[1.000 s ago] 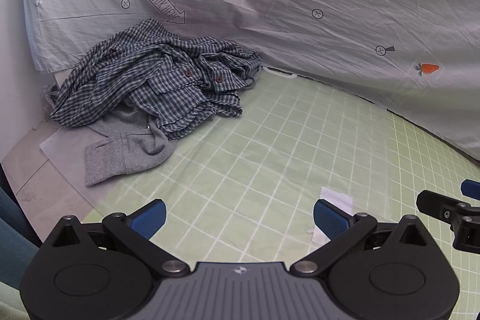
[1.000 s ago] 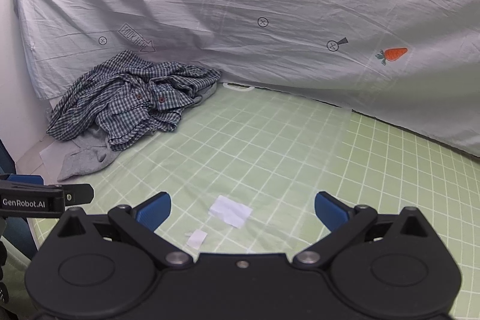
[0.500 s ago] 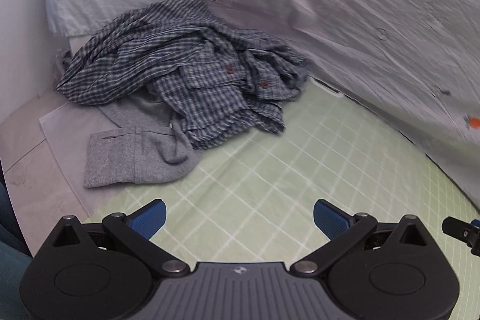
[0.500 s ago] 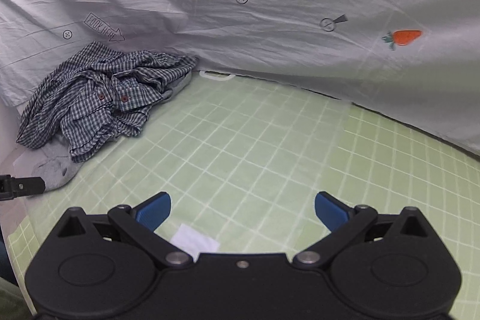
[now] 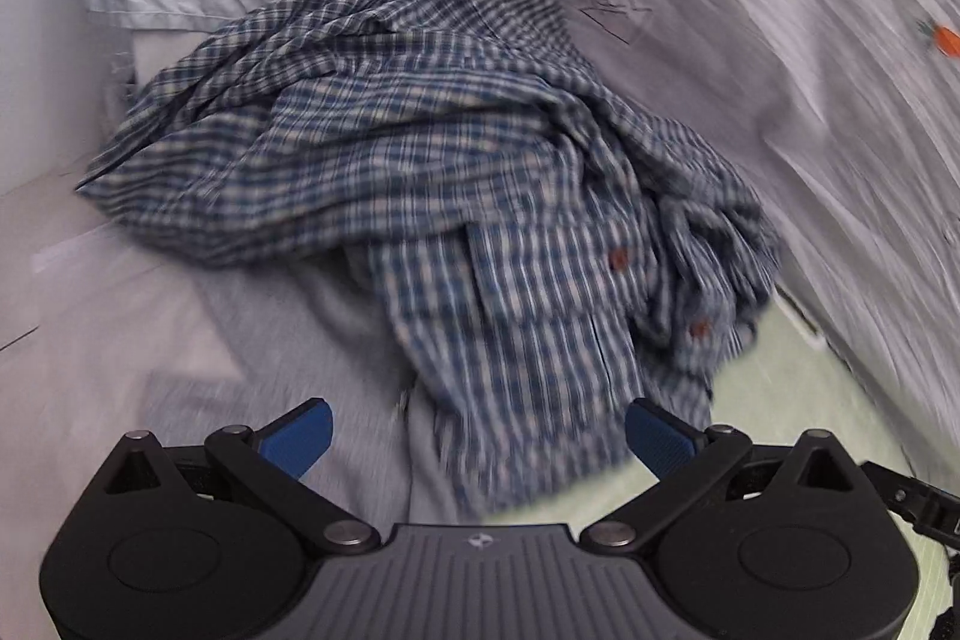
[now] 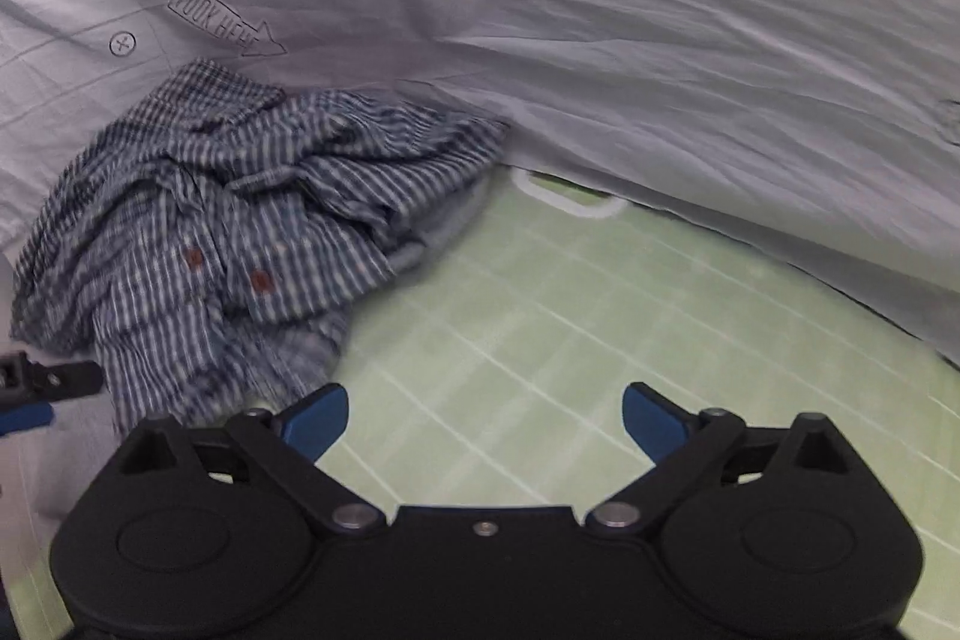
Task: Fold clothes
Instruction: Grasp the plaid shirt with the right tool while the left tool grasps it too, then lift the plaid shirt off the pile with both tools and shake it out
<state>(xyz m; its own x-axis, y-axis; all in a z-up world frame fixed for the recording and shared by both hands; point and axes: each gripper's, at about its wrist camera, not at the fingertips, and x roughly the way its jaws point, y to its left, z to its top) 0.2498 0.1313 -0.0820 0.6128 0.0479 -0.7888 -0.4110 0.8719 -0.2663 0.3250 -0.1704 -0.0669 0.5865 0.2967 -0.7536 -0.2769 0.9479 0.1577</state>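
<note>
A crumpled blue-and-white checked shirt (image 5: 456, 196) with red buttons lies in a heap against the backdrop; it also shows in the right wrist view (image 6: 240, 232) at the left. A grey garment (image 5: 372, 340) lies partly under it. My left gripper (image 5: 477, 436) is open and empty, close over the shirt's near edge, with the hem between its blue fingertips (image 5: 300, 439). My right gripper (image 6: 483, 421) is open and empty above the green mat, just right of the shirt. The left gripper's tip (image 6: 36, 388) shows at the left edge of the right wrist view.
A green grid cutting mat (image 6: 600, 340) covers the table. A pale grey printed sheet (image 6: 600, 40) hangs behind as a backdrop, also in the left wrist view (image 5: 780, 40). A bare grey table surface (image 5: 90, 310) lies left of the mat.
Both grippers have moved forward and left toward the shirt pile, which now looms much larger. The white paper scraps on the mat have dropped out of view. Both stay open.
</note>
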